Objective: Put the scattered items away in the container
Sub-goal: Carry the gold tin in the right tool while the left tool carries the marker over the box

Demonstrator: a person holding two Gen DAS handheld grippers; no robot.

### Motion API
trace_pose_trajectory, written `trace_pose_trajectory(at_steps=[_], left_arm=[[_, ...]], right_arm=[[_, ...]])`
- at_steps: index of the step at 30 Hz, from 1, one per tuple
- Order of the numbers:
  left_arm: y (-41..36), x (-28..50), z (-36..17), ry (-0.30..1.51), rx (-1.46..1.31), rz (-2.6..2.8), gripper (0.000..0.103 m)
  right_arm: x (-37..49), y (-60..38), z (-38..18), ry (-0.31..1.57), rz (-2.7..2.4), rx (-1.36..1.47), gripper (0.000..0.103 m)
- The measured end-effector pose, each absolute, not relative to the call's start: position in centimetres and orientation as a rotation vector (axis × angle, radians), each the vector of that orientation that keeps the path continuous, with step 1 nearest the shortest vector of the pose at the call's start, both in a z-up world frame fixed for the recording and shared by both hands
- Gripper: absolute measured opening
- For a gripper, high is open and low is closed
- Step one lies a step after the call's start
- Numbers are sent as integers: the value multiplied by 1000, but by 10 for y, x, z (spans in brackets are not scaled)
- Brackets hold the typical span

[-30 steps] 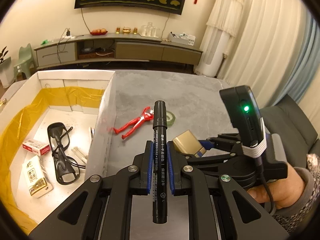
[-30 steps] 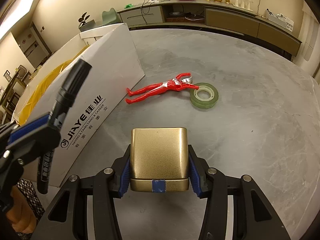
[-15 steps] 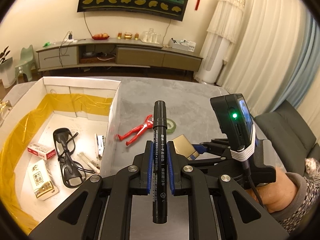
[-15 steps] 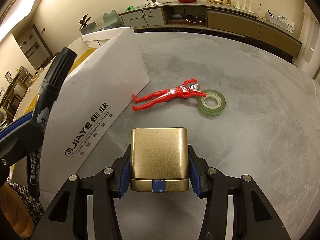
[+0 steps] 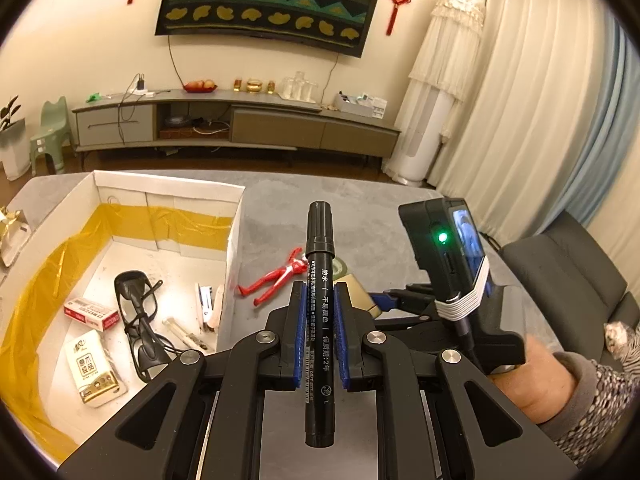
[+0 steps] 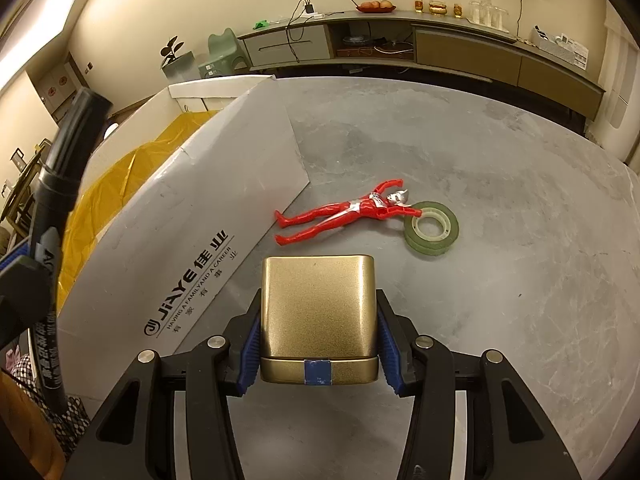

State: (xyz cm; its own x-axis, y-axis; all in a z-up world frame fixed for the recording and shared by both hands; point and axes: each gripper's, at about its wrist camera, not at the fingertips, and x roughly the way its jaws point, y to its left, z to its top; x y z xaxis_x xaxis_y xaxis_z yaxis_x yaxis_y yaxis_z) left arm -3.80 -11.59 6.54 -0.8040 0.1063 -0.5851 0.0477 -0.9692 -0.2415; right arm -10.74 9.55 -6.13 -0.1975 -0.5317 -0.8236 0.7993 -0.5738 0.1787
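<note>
Fig. — Two grippers loaded beside the box.

L gripper (image 5: 319, 334): pads pinched tight on the marker (image 5: 320, 312). Marker's long axis runs along the fingers, cap fwd, both ends sticking out past the pads.

R gripper (image 6: 318, 344): pads pressed on both sides of the tin (image 6: 318, 312), jaws about half spread; tin held clear of the table (image 6: 520, 280).

Box (image 5: 236, 248): open-topped, lies to the left of both grippers. L gripper sits right by its near wall, so is the nearer; R gripper is further right, wall between tin and box interior. Judged: marker goes in first w/ a short leftward carry over the wall.

Still out: figure (image 6: 344, 216) & tape (image 6: 431, 227), touching, on the table ahead of the tin, near the box's corner.
</note>
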Motion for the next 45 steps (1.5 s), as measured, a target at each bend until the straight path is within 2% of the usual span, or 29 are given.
trace_pose_trajectory(at_steps=[45], left_arm=[[-147,-22,91,-461,-862,2989,14]], right_arm=[[-79,80,-23,322,-1891,1031,51]])
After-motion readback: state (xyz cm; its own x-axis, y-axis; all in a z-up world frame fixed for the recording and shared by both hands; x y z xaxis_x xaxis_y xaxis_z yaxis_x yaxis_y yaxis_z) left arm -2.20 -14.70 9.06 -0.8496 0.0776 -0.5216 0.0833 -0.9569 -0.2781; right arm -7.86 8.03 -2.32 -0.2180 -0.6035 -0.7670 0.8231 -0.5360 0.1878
